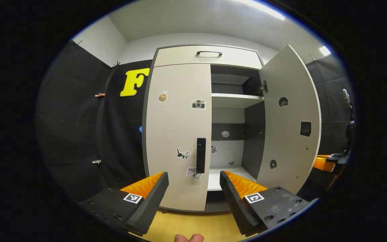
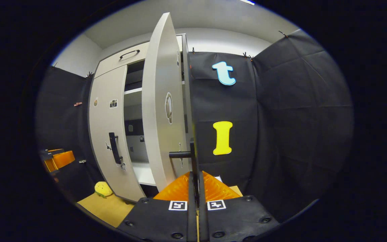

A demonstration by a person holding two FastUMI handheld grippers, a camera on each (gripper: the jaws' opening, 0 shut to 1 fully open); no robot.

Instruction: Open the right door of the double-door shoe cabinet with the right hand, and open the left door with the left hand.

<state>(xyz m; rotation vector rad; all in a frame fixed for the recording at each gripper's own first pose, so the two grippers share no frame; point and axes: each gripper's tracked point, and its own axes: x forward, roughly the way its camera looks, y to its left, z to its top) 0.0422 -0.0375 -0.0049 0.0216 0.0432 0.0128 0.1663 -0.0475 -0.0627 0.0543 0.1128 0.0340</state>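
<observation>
Black handle (image 2: 192, 158) between right tool (image 2: 195, 183) fingers

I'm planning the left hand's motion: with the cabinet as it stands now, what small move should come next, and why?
Probably ease the left claw forward onto the black vertical bar handle of the closed pale grey left door. The pale grey right door already stands wide open, while the left claw is open, clear of the cabinet, and roughly lined up with that handle.
</observation>
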